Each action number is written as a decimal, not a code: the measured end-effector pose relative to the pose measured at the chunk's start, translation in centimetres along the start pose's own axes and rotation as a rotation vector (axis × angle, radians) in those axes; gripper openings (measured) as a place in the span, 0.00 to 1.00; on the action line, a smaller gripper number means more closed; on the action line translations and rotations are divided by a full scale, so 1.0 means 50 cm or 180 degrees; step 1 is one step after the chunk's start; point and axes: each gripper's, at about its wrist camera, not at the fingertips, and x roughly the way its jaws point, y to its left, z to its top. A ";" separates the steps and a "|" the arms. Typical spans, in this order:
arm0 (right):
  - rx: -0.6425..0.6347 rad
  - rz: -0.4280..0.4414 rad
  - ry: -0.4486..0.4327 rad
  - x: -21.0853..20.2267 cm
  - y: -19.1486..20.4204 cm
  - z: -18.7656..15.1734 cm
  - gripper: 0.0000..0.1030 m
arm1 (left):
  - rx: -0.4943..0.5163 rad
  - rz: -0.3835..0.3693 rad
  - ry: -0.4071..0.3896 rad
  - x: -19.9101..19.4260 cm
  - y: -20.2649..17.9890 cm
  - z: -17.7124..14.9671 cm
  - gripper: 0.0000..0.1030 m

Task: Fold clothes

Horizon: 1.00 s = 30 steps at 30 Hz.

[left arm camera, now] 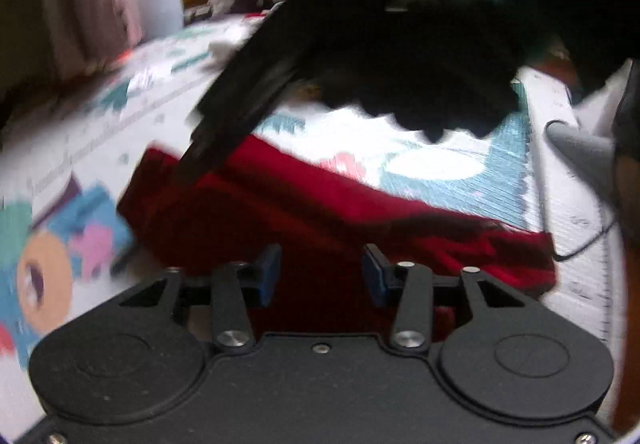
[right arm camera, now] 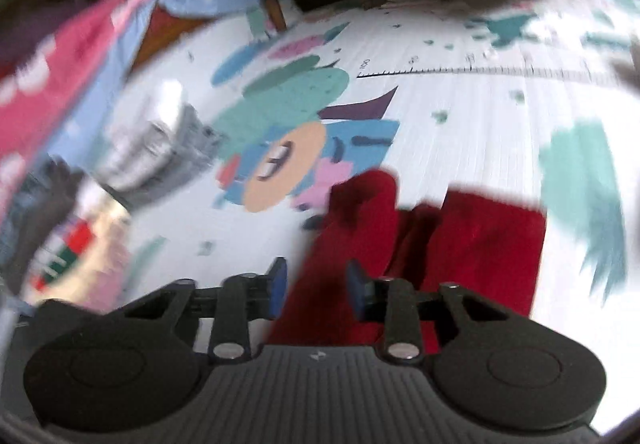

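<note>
Covering the floor, a cartoon mat (right arm camera: pixel 460 116) carries a red garment (left arm camera: pixel 320 212) lying part-folded. Above it hover the left gripper (left arm camera: pixel 322 276) and right gripper (right arm camera: pixel 316 290), both with jaws apart and gripping nothing. Other clothes (right arm camera: pixel 60 84) are piled at the mat's edge.

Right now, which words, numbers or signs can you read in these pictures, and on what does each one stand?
"100": beside the printed ruler line on the play mat, right wrist view.
Other ruler numbers: too blurred.
White letters on the pink cloth: too blurred.
Left wrist view: nothing readable; marks along the mat's edge are blurred.
</note>
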 end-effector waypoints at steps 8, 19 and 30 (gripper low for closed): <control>-0.0239 -0.0395 0.0574 0.148 -0.051 0.010 0.22 | -0.0200 0.0129 0.0451 0.116 0.013 -0.016 0.41; -0.0662 -0.0295 0.0193 0.065 0.006 0.020 0.22 | -0.0654 0.0131 0.0148 0.057 0.009 0.024 0.41; -0.0793 -0.0302 0.0222 0.103 0.022 -0.001 0.22 | -0.0499 0.0172 0.0140 0.056 -0.007 -0.009 0.41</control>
